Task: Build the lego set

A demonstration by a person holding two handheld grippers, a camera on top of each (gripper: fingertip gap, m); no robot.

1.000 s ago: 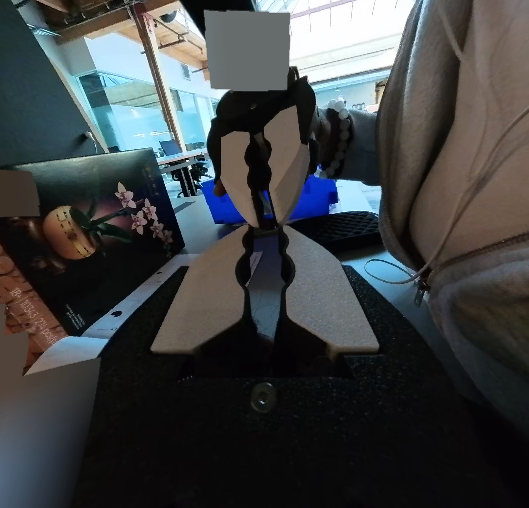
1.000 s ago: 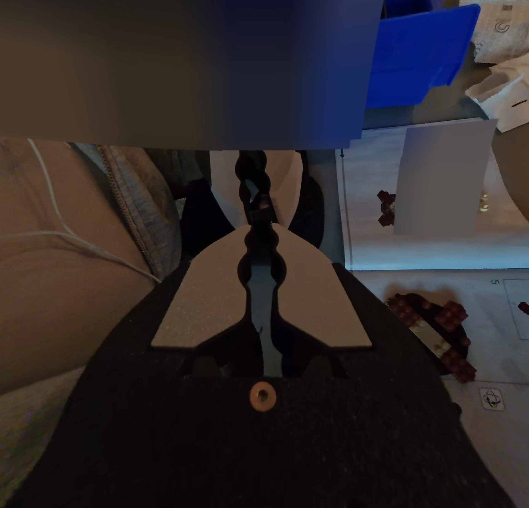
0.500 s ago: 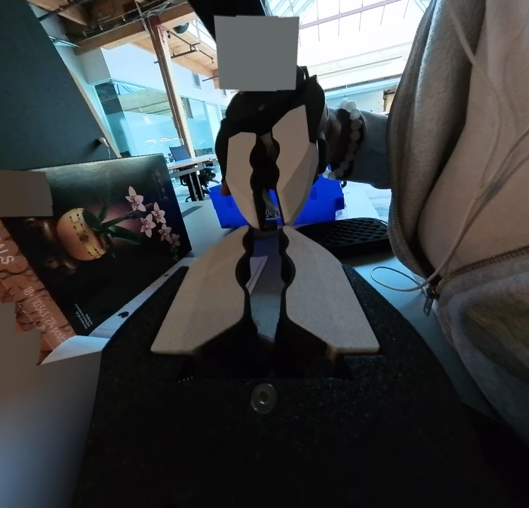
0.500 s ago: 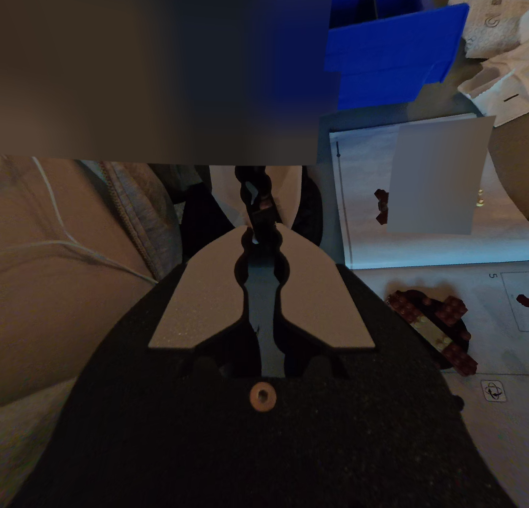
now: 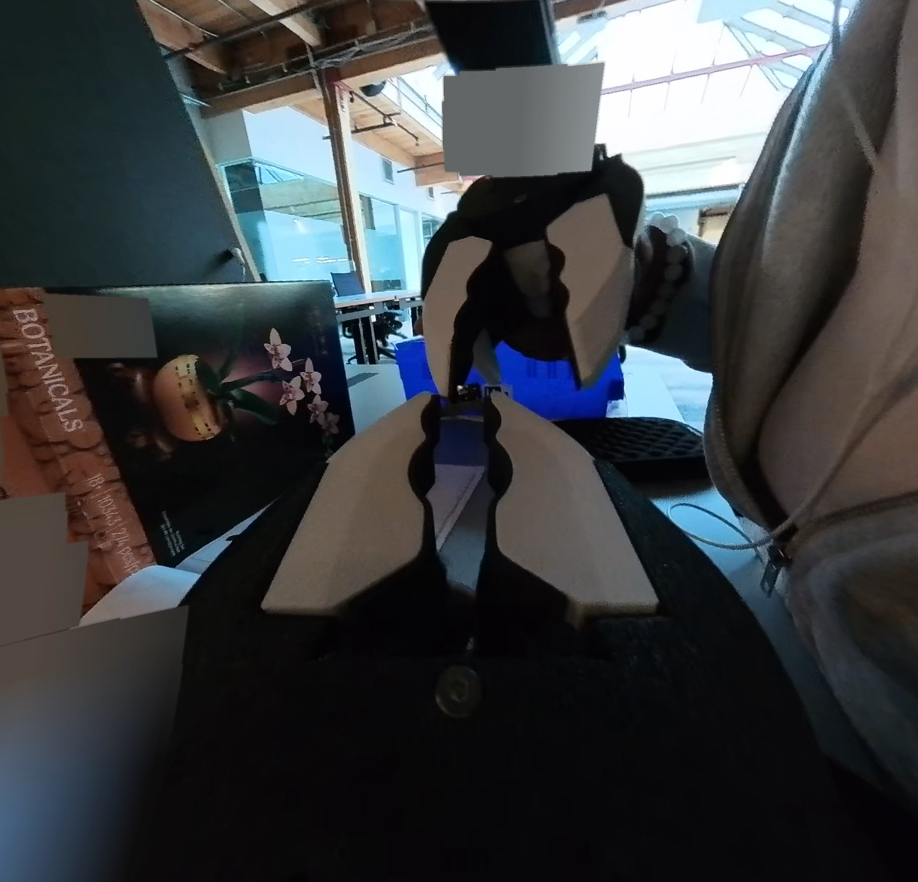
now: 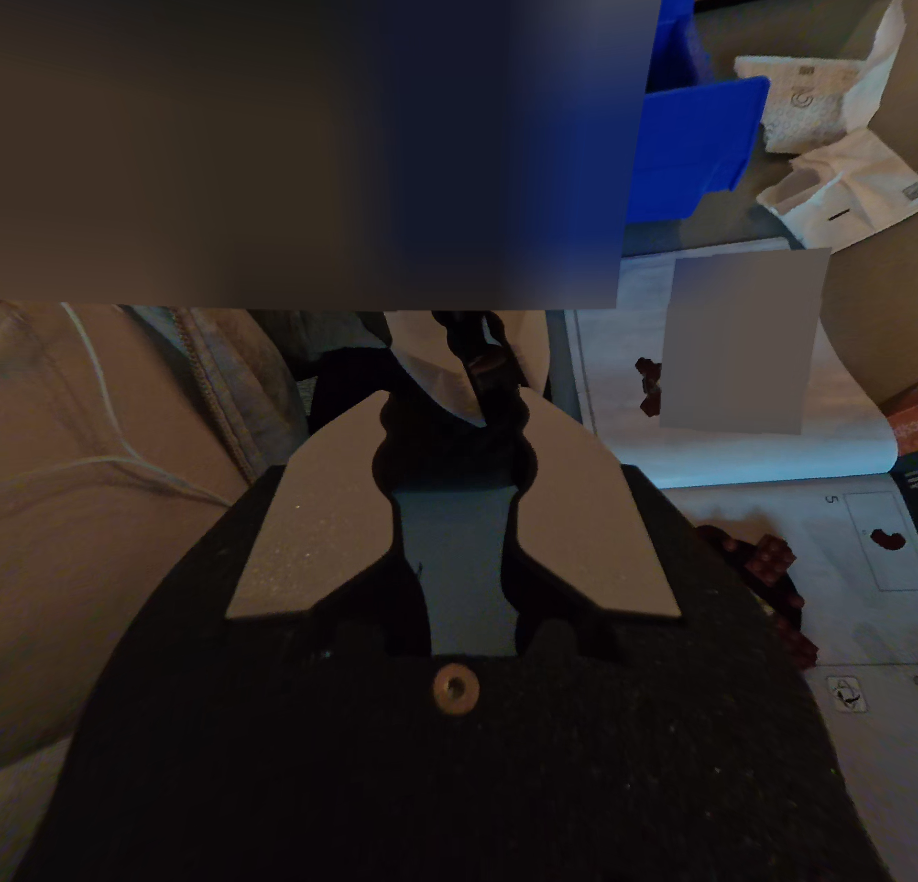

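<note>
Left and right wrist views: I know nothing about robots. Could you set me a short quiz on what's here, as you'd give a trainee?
1. What colour is the plastic bin on the table in the left wrist view? A red, B blue, C green.
2. True or false: the two fingers of the right tool stand apart.
3. Fill in: the dark red brick model lies on an open paper ___.

Key: 1 B. 2 True. 3 booklet.
</note>
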